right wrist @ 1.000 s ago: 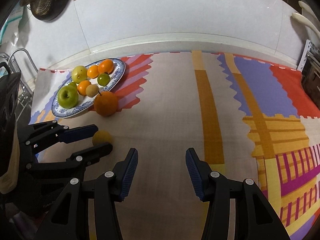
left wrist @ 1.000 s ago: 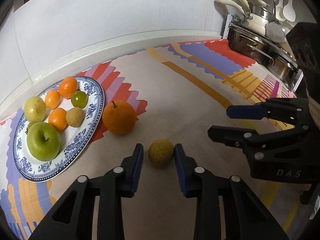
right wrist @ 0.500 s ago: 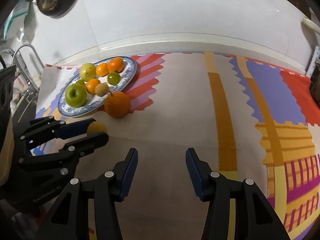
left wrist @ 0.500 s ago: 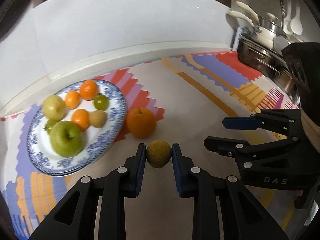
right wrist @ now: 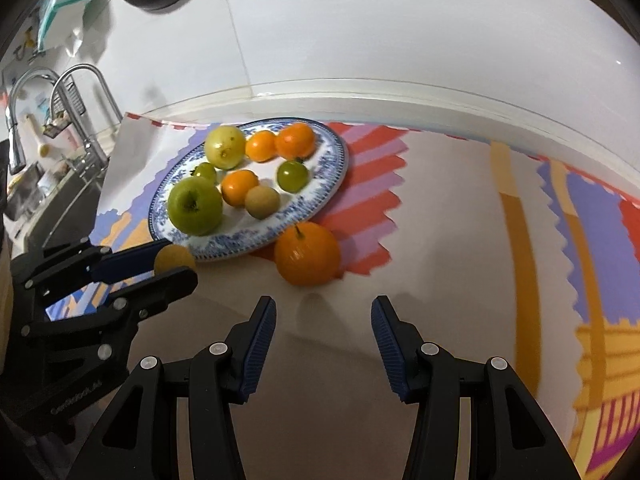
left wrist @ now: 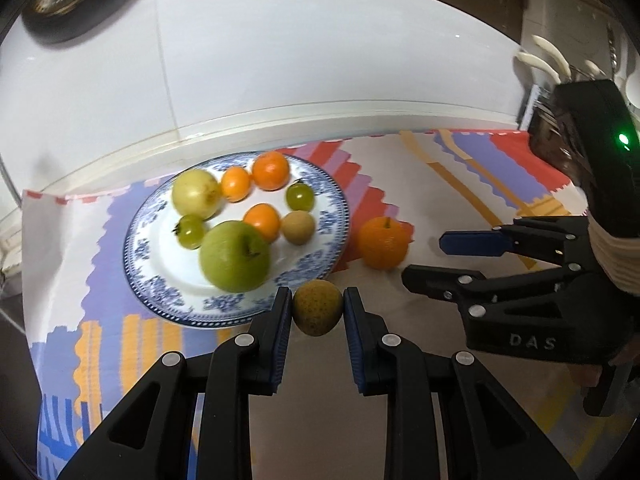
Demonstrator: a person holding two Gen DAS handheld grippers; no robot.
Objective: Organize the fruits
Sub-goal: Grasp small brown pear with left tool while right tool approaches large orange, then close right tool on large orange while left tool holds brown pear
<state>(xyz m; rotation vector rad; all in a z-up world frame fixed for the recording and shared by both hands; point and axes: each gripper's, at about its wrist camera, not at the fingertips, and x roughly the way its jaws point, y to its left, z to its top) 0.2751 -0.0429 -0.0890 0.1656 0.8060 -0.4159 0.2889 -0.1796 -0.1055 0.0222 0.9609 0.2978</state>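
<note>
Left wrist view: the left tongs (left wrist: 317, 312) grip a small brownish-yellow fruit (left wrist: 317, 307) between their blue pads, held just short of the near rim of the blue-patterned plate (left wrist: 336, 216); the fruit is round and pinched only at its sides, so I judge it could roll out if the grip slackens; the green apple (left wrist: 235, 256) sits just ahead of the tongs, and a low approach could knock it or the rim; the large orange (left wrist: 383, 243) lies off the plate, ahead and to the right; the plate is crowded, leaving little free space.

Right wrist view: the right tongs (right wrist: 323, 334) stand wide open and empty; the large orange (right wrist: 307, 253) lies just ahead of them, touching the plate's rim (right wrist: 340, 168); a clumsy closing might push it away; the table wears a cloth (right wrist: 460, 216) with red, purple and yellow patterns, which may shift or wrinkle; white tiled wall behind; a tap (right wrist: 60, 92) and sink far left.
</note>
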